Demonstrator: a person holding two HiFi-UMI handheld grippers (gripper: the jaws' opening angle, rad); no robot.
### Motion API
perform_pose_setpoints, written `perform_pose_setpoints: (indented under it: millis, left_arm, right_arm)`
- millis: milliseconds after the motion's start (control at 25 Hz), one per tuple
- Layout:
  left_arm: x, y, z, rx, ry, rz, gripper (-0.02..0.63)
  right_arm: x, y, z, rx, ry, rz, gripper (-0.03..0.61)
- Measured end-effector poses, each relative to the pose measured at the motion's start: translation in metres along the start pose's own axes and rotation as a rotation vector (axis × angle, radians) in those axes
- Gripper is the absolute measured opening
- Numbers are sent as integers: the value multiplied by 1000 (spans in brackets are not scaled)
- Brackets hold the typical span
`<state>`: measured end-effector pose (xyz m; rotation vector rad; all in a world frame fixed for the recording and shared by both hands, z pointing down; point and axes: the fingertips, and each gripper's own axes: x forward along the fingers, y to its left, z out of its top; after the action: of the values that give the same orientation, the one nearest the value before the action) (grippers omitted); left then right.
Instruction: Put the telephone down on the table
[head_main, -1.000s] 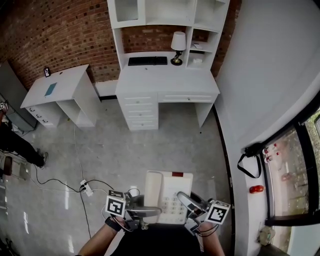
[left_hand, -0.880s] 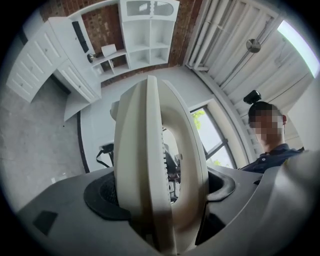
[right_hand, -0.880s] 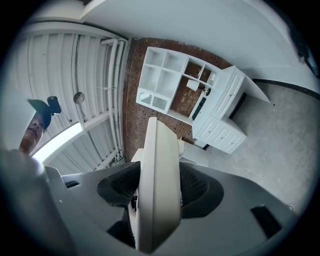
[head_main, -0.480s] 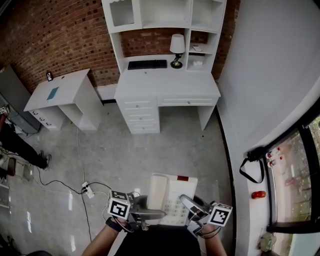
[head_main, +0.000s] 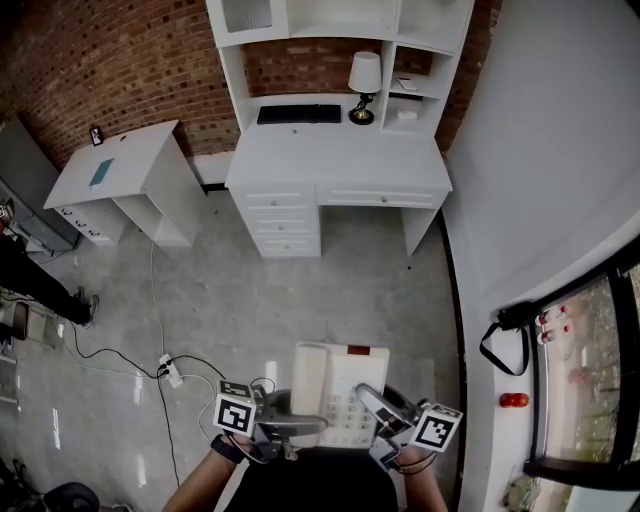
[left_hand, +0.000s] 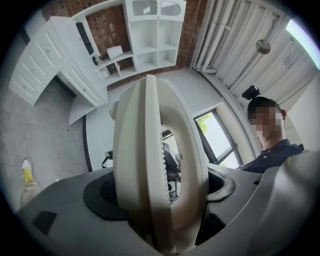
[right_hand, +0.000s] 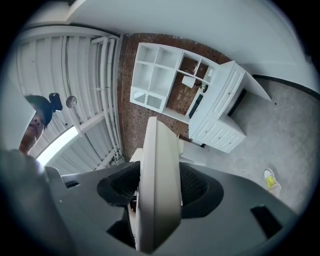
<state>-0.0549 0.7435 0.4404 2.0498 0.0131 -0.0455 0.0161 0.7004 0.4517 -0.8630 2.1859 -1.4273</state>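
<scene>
A white desk telephone, handset on its left side and keypad on the right, hangs in the air over the grey floor, low in the head view. My left gripper is shut on its near left edge, and my right gripper is shut on its near right edge. In the left gripper view the telephone stands edge-on between the dark pads of the left gripper. The right gripper view shows the same: the telephone's thin edge is pinched by the right gripper. A white desk stands far ahead against the brick wall.
The desk carries a black keyboard and a lamp under a white hutch. A smaller white table stands to the left. A power strip with cables lies on the floor. A person's leg shows at the left edge. A wall and a window sill run along the right.
The room has shifted slightly in the head view, with the desk a bit further right. The telephone stays held by both grippers in the same way.
</scene>
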Motion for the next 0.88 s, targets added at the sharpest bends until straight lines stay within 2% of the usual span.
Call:
perform_pose_setpoints:
  millis: [200, 360, 680, 880]
  left_arm:
    - [8, 40, 62, -10, -7, -9, 422]
    - [16, 69, 134, -30, -33, -44, 422]
    - [26, 110, 281, 18, -45, -115, 422]
    - [23, 137, 330, 11, -20, -100, 422]
  right_arm:
    - [46, -27, 52, -7, 6, -16, 229]
    - [93, -43, 112, -21, 6, -45, 229]
    - [186, -57, 230, -65, 3, -97, 230]
    - [230, -68, 269, -72, 6, -100, 232]
